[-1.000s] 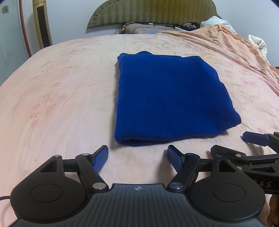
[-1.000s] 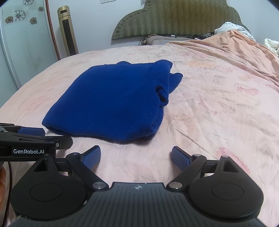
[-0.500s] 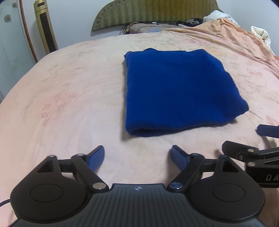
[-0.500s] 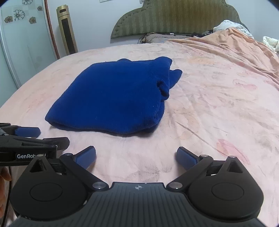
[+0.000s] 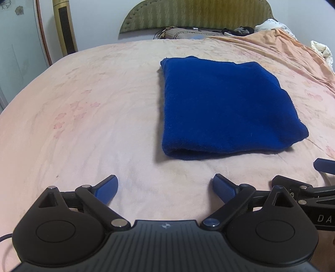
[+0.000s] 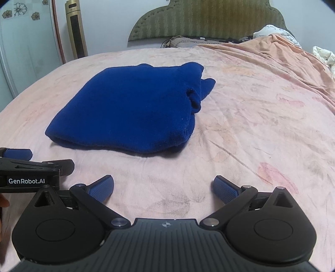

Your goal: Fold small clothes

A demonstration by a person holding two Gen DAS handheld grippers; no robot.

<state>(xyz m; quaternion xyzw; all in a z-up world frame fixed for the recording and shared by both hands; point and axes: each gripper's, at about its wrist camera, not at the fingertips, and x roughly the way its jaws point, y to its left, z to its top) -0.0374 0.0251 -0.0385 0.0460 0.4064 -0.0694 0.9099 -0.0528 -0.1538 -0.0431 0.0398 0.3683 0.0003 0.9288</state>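
We hold the left gripper [image 5: 165, 188] over bare sheet [image 5: 83, 117] near the bed's front edge, jaws apart and opening wider w/ nothing between them. The right gripper [image 6: 163, 188] hovers just beside it, jaws spread wide, also empty; its blue tip shows at the right edge of the left view. The blue garment [image 5: 226, 106] lies folded into a thick rectangle on the bed, ahead of both grippers and apart from them. In the right view, a loose bit of it sticks out at the far right corner. Headboard [image 6: 207, 18] and a pillow are at the back; a tall gold unit [image 6: 76, 29] stands by the wall at left.
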